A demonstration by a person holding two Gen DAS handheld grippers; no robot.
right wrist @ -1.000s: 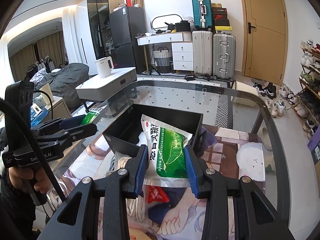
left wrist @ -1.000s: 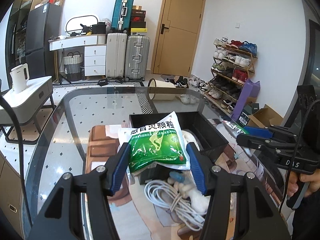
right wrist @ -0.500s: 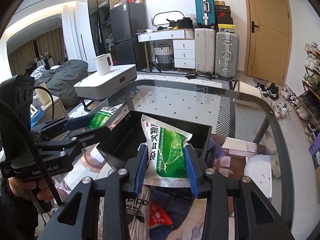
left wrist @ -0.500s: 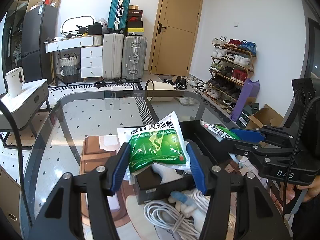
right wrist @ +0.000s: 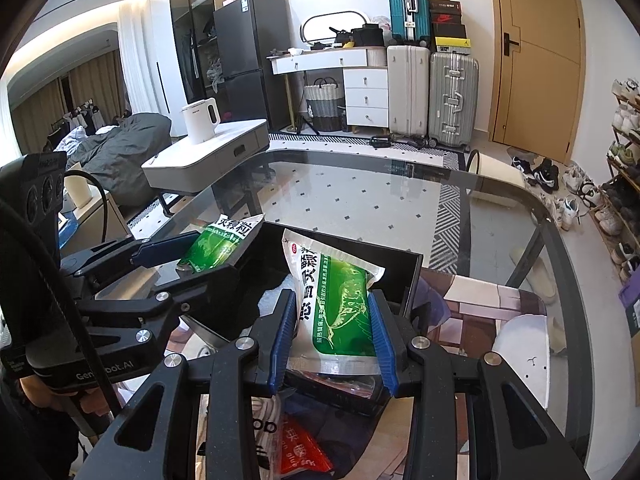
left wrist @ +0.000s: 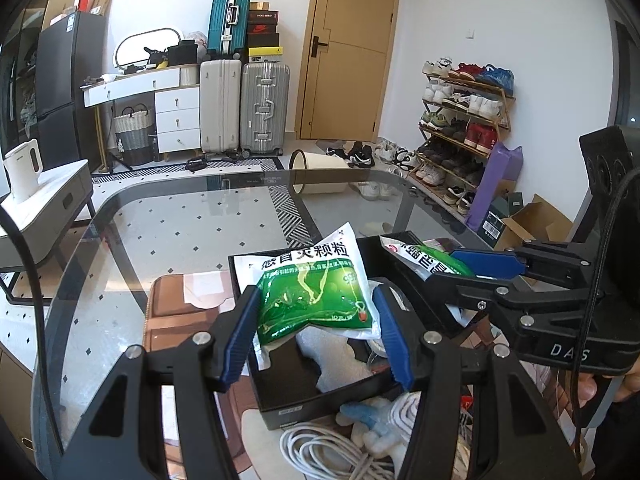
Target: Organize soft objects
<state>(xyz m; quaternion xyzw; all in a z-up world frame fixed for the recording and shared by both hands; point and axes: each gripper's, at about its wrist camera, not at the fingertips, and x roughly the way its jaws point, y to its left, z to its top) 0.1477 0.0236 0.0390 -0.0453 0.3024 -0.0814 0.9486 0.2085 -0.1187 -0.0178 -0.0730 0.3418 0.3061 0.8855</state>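
2 green packets, (left wrist: 312,300) and (right wrist: 340,308), are sitting pinched in my left gripper (left wrist: 316,332) and right gripper (right wrist: 332,340) above the black box (right wrist: 416,276); I'm judging each needs lowering inside, then releasing.

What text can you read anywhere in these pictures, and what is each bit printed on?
"感冒灵颗粒": green packet held by the left gripper.
"DAS": body of the right gripper.
"Gen…bot.AI", partly hidden: left gripper body, right wrist view.
Packet's fine print, shoebox labels: too small to read.
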